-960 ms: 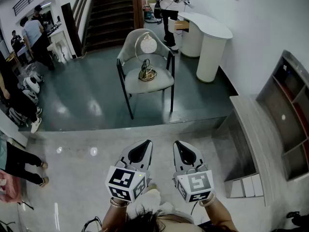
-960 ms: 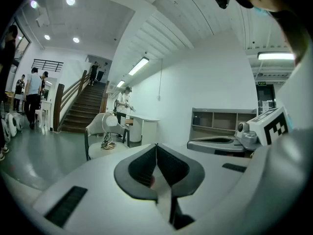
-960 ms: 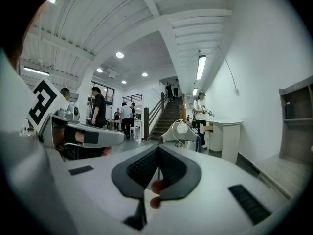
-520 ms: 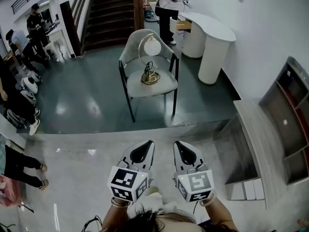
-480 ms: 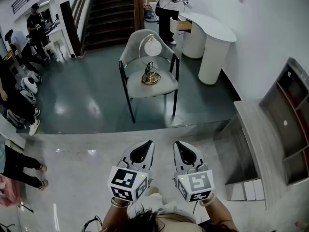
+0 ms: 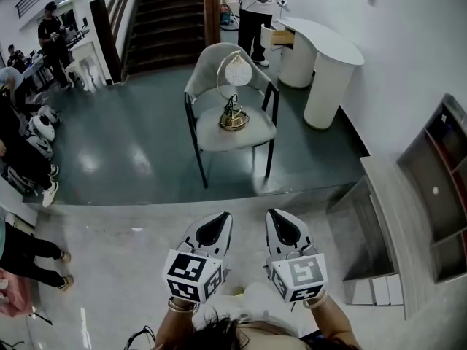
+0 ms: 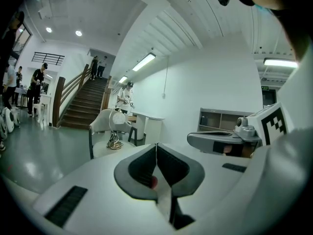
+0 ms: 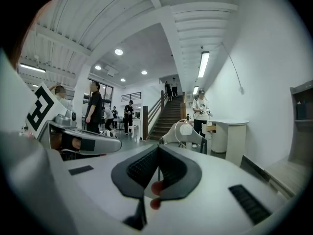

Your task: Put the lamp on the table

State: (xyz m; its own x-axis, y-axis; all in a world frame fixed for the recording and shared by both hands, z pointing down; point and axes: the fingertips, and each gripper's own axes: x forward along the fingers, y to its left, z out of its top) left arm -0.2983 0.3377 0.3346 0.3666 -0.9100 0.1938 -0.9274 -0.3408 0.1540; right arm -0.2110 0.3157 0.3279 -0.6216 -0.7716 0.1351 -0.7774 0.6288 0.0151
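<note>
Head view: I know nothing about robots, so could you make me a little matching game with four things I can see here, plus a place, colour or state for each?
Things:
1 lamp
2 chair
3 white table
4 left tongs

Descriptions:
a shut, with nothing between them
b pale seat on dark legs
c standing on the chair's seat
d to the right of the chair

Pairs: 1-c, 2-b, 3-d, 4-a
</note>
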